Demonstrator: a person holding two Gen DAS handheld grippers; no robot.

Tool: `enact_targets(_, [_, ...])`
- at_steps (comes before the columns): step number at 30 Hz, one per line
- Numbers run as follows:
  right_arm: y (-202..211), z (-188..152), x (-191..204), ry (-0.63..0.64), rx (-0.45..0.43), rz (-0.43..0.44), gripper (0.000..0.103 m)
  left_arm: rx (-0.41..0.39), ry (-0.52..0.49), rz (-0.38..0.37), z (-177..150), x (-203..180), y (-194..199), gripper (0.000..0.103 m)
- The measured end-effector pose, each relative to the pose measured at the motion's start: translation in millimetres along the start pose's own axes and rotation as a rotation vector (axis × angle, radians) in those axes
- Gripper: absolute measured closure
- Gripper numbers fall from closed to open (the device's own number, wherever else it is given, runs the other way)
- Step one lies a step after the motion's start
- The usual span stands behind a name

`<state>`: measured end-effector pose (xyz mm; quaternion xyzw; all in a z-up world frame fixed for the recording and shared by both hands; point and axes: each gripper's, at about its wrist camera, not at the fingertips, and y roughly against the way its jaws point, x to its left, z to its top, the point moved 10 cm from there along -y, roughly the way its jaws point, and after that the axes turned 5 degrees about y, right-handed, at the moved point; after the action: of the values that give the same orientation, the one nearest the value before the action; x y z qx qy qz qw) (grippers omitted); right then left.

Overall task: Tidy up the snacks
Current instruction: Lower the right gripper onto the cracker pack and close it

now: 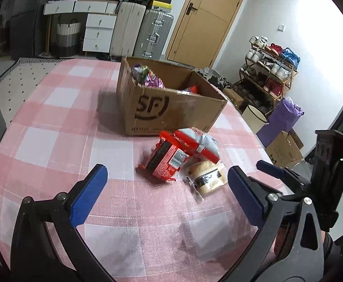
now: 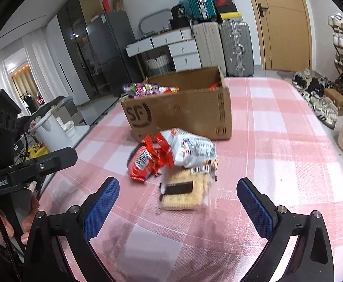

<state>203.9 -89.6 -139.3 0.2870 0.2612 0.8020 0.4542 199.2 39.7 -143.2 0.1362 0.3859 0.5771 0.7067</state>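
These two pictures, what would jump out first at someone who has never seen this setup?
Probably the open cardboard box with its SF logo, standing on the pink checked tablecloth with snack bags already inside. In front of it lies a small heap: a red packet, a white bag and clear-wrapped crackers. Two open grippers with blue pads, left and right, frame that heap.

Printed in black on the cardboard box [image 1: 171,108]: a large "SF" logo, with a row of digits and a web address beneath, too blurred to read. Barcodes on the red snack packet [image 1: 166,162] and white snack bag [image 2: 190,148]; lettering illegible.
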Motion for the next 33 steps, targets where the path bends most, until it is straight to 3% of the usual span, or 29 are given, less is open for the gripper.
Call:
enact_targets(19, [-79,-27,-5,0.023,0.182,-0.045,0.002,0.061,0.067,0.026,-15,43,-39,0.001])
enact_targets(21, [-85,-28,-6,0.037,0.197,-0.071,0.009,0.065,0.073,0.028,-16,47,-42,0.001])
enact_targets(22, [-87,-29,-6,0.044,0.208,-0.07,0.019,0.066,0.075,0.029,-17,48,-42,0.001])
enact_targets(23, [-90,-31,-5,0.05,0.222,-0.074,0.023,0.067,0.078,0.029,-17,50,-42,0.001])
enact_targets(28, [-94,-32,-2,0.106,0.223,-0.116,0.033,0.079,0.108,0.024,-20,57,-44,0.001])
enact_targets(33, [-95,-32,2,0.129,0.218,-0.106,0.051,0.075,0.111,0.027,-19,60,-45,0.001])
